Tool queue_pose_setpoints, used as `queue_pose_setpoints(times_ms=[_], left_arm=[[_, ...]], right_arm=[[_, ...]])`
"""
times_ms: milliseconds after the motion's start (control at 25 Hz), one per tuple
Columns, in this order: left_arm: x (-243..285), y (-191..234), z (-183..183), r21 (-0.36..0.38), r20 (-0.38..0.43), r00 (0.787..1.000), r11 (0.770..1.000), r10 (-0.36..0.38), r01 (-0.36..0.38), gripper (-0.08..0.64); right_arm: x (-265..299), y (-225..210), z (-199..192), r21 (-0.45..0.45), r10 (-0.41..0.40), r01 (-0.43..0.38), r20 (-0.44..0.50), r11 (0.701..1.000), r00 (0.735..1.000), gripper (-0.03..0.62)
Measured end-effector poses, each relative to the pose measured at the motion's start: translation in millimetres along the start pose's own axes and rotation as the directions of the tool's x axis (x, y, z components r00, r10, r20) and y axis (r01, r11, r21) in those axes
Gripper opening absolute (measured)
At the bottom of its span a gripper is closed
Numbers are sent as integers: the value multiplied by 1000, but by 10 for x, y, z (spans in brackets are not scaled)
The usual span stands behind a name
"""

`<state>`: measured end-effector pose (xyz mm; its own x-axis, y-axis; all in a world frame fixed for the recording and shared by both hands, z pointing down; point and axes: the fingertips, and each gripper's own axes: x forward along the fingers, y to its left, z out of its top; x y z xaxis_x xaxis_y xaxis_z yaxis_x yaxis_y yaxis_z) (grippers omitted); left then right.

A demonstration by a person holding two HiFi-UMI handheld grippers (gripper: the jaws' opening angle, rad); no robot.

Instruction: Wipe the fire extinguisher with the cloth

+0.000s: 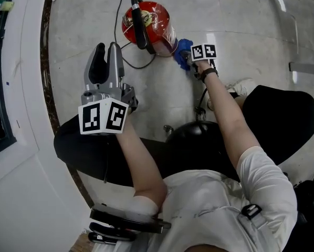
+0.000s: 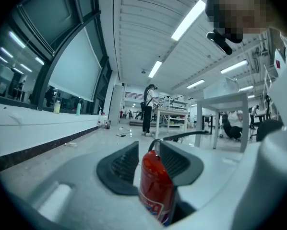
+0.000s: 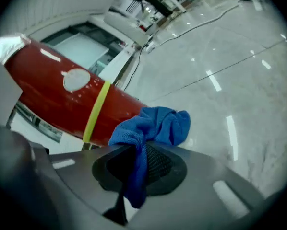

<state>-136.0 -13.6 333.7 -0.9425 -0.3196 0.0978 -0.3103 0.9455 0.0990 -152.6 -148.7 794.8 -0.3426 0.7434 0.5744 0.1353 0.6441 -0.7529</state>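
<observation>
A pale, glossy floor point(image 1: 241, 30) is seen, edged by a dark curved strip point(image 1: 44, 62) left of the jaws of the left gripper point(image 1: 107, 49). A red fire extinguisher point(image 1: 149, 28) is stood upright on it, ahead of those jaws and just beside the jaws of the right gripper point(image 1: 187, 58). A thin black cable point(image 1: 136, 67) is looped over the floor between the extinguisher and the left jaws.

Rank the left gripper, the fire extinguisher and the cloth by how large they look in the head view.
Largest: left gripper, though it is nearer the camera, so its lead is unsure.
Next: fire extinguisher.
Smallest: cloth, clearly.
</observation>
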Motion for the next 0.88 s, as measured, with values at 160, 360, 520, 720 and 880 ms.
queue_pose_setpoints(times_ms=[160,360,520,720,880], left_arm=[[-36,106,22,6,-6,1000,1000,24,-24,137],[-29,112,147,12,20,1000,1000,17,-17,137],[-2,77,80,2,9,1000,1000,7,-7,137],[-19,95,91,3,12,1000,1000,11,-11,137],[-56,139,69,-2,10,1000,1000,23,-23,137]], right_arm=[[-35,-48,138,-19,-37,37,33,999,999,46],[-968,1287,1684,-213,317,-256,343,943,884,46],[-2020,2838,2334,-539,664,-428,382,725,643,46],[-2266,3602,2066,-686,704,-411,209,600,678,46],[-2018,3405,1908,-693,617,-357,161,626,770,44]])
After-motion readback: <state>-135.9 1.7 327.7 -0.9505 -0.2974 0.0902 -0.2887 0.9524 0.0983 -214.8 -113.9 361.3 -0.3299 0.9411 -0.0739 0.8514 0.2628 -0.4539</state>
